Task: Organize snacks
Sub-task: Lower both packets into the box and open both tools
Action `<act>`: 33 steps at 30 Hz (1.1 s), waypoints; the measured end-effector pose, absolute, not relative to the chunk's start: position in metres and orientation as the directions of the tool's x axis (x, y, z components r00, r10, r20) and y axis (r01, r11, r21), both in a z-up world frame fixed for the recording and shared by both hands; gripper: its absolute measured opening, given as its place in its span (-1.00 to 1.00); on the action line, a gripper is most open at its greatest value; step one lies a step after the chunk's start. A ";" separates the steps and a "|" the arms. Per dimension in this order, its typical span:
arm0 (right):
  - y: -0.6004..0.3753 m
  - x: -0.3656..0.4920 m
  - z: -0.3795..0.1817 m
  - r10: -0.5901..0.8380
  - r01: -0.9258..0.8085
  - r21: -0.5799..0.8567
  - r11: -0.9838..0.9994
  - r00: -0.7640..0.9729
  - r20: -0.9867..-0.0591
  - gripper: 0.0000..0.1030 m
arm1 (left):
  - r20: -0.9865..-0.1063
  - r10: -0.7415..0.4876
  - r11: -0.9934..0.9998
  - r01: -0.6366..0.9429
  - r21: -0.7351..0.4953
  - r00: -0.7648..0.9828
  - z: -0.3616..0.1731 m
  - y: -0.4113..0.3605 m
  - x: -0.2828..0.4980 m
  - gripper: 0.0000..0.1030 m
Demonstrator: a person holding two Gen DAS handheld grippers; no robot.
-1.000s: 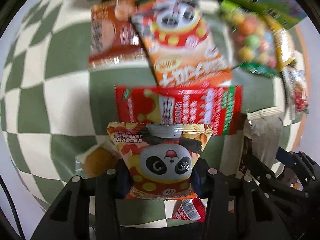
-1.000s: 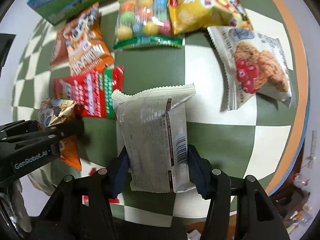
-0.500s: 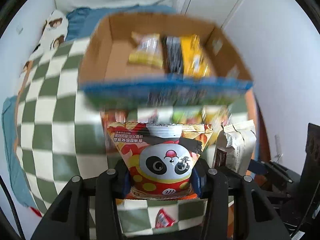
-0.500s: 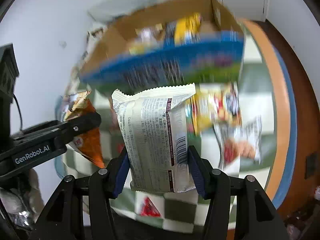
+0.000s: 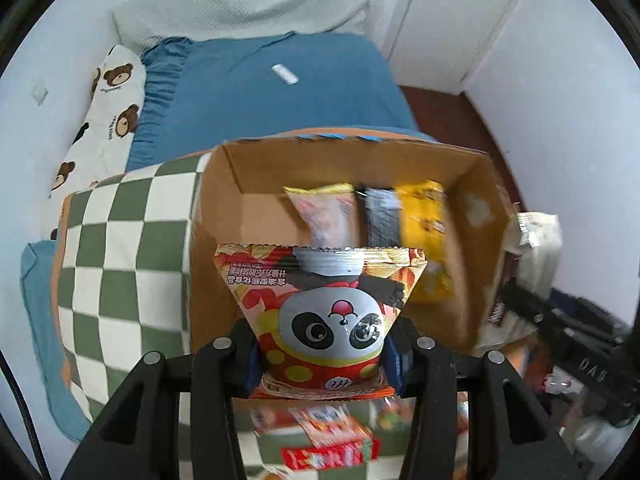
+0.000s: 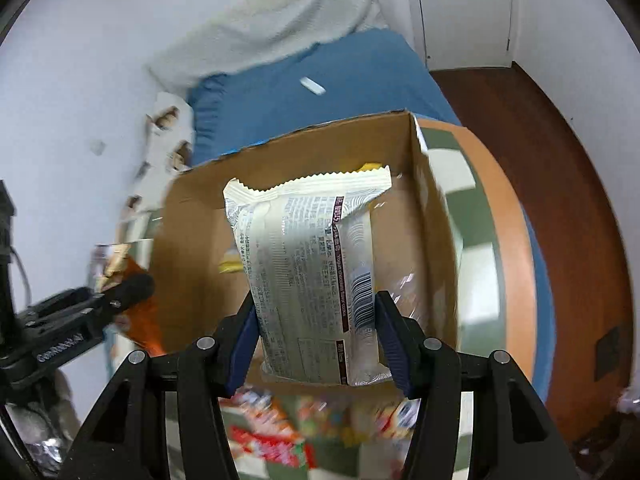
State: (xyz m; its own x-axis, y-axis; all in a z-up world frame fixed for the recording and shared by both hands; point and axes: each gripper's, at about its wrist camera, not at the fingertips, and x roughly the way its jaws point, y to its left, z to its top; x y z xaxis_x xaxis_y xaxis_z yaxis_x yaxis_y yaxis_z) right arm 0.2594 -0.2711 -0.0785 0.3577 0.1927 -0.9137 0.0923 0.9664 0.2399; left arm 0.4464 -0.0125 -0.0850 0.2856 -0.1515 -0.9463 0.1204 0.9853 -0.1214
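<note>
Above the open cardboard box, the left gripper clamps a panda snack bag and the right gripper pinches a white cookie packet, both poised for dropping inside

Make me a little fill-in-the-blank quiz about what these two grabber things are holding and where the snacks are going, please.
1. The left gripper is shut on a snack bag printed with a cartoon ____.
2. The right gripper is shut on a white packet whose back carries a printed ____.
3. Both packets hang over an open ____ box that already holds snacks.
4. The box stands on a green-and-white ____ cloth.

Missing words: panda; barcode; cardboard; checkered
</note>
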 end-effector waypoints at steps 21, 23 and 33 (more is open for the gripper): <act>-0.284 0.365 -0.177 0.073 0.187 0.102 0.977 0.155 -0.985 0.88 | -0.992 -0.106 0.993 0.062 -0.103 0.063 -0.195 0.004 0.569 0.79; -0.282 0.364 -0.178 0.057 0.179 0.085 0.980 0.157 -0.986 0.89 | -0.993 -0.099 0.993 0.065 -0.095 0.062 -0.195 0.003 0.568 0.79; -0.265 0.350 -0.181 0.031 0.141 0.053 0.989 0.156 -0.987 0.89 | -0.993 -0.075 0.995 0.067 -0.068 0.095 -0.190 0.000 0.544 0.79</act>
